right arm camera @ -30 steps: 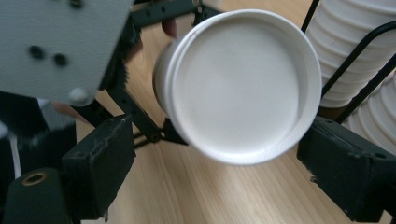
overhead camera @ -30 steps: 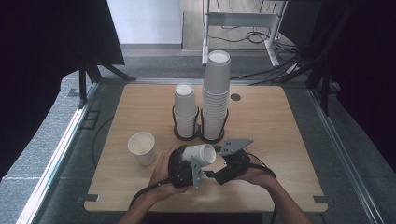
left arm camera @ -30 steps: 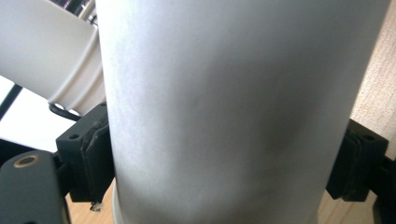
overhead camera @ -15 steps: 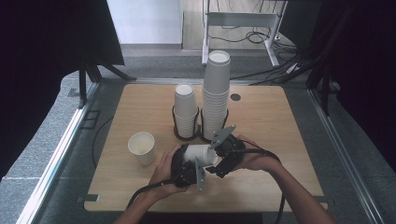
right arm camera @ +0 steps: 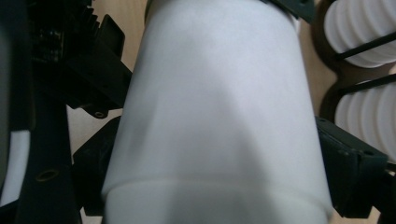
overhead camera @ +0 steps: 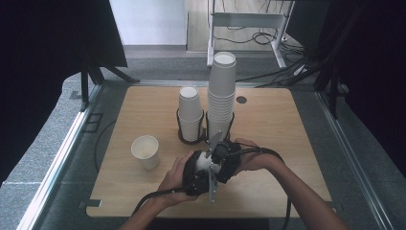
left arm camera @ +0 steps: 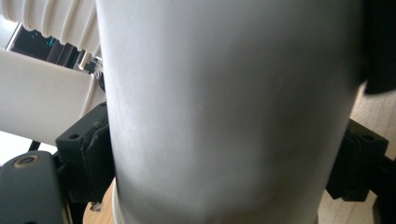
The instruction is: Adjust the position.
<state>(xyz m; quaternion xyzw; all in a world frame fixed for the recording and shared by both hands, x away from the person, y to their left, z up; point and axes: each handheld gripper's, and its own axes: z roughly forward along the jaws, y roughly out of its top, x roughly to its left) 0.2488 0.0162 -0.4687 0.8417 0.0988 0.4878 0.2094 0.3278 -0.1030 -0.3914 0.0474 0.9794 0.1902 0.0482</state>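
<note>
A white paper cup (overhead camera: 207, 163) is held just above the front middle of the wooden table (overhead camera: 292, 129), mostly hidden between the two hand-held grippers. My left gripper (overhead camera: 197, 173) is shut on it; in the left gripper view the cup wall (left arm camera: 224, 107) stands between the black pads (left arm camera: 95, 154), which press on both sides. My right gripper (overhead camera: 223, 161) reaches in from the right. In the right gripper view the same cup (right arm camera: 215, 107) sits between its jaws, which have just been closing and touch its sides.
A single empty cup (overhead camera: 145, 151) stands at the front left. Behind the grippers, two black wire holders carry a short cup stack (overhead camera: 190, 112) and a tall one (overhead camera: 223, 93). A round hole (overhead camera: 241, 99) is in the tabletop behind them.
The right hand has moved left and slightly up onto the cup that the left gripper holds. The cup lay sideways in plain sight before and is now mostly covered. The left hand has stayed put.
</note>
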